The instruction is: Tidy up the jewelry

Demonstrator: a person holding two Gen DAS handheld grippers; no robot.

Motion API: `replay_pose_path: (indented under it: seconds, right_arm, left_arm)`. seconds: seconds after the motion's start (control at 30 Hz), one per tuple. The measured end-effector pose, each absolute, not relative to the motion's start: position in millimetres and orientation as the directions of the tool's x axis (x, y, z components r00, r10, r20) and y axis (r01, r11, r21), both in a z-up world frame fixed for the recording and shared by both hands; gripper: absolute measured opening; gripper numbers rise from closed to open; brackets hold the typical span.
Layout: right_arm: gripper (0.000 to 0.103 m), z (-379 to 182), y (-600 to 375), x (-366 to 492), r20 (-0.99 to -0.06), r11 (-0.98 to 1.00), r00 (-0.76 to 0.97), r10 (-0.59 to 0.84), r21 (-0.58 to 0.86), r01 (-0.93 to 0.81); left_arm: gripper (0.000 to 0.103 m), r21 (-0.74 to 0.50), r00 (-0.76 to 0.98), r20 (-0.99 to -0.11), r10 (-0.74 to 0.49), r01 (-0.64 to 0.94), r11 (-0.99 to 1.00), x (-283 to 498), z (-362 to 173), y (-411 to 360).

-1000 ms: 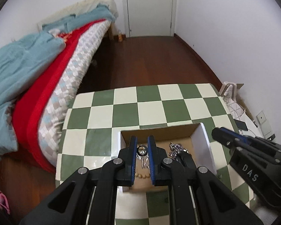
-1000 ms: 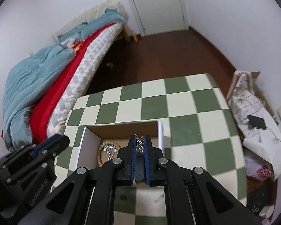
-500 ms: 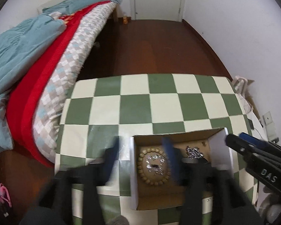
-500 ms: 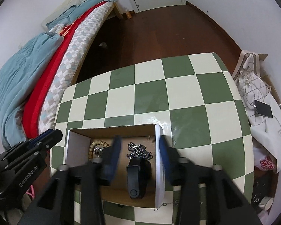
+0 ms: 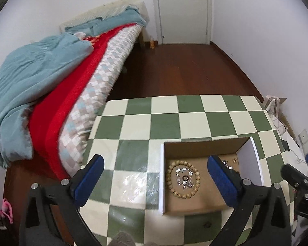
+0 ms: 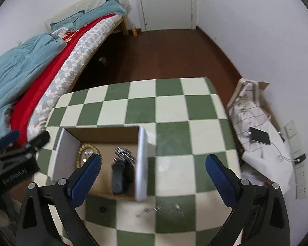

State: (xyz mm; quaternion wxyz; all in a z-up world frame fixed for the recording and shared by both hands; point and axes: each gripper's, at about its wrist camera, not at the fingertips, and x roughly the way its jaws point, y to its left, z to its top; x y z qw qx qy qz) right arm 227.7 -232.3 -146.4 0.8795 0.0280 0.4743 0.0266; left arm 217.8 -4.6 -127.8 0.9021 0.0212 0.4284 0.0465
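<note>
With both the left tool (image 5: 154,181) and right tool (image 6: 153,176) opening wide and empty, the box (image 5: 161,176) at lower right could be knocked and the bead bracelet (image 5: 183,179) scattered.

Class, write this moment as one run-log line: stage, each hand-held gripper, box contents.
stage: release | left hand-held gripper: opening, empty | right hand-held gripper: opening, empty | box: bead bracelet, chain

White walls and a dark wooden floor (image 5: 174,69) surround the bed (image 5: 76,78) — a closed white door (image 5: 182,10) just beyond its far end.
</note>
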Motion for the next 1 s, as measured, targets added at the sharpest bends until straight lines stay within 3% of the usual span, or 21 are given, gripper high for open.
replay_pose_path:
  seconds: [0.23,0.37,0.53,0.63,0.67,1.0]
  right_arm:
    - [0.102,-206,-272,186,-0.875,0.993,0.482,0.033,0.083,0.082]
    - [0.069,-244,-277,185,-0.895,0.993,0.446,0.016,0.068,0.101]
    - [0.06,-266,-261,188,-0.886,0.997,0.464,0.021,0.056,0.06]
    - [0.03,-268,-249,185,-0.873,1.0,0.487,-0.019,-0.007,0.026]
    - [0.012,-268,-248,184,-0.874,1.0,0.485,-0.015,-0.006,0.021]
    - [0.012,-264,-286,160,-0.874,0.994,0.482,-0.06,-0.006,0.114]
  left_arm:
    - [0.103,0.117,0.631,-0.753,0.186,-0.15,0.982,162,-149,2]
    - [0.103,0.14,0.599,-0.771,0.215,-0.17,0.976,147,-171,2]
    - [0.103,0.158,0.56,-0.799,0.22,-0.158,0.975,140,-194,-7]
    - [0.103,0.16,0.544,-0.813,0.206,-0.131,0.978,139,-207,-18]
    - [0.103,0.158,0.536,-0.821,0.198,-0.119,0.98,139,-213,-23]
    - [0.102,0.154,0.487,-0.862,0.141,-0.013,0.988,141,-246,-70]
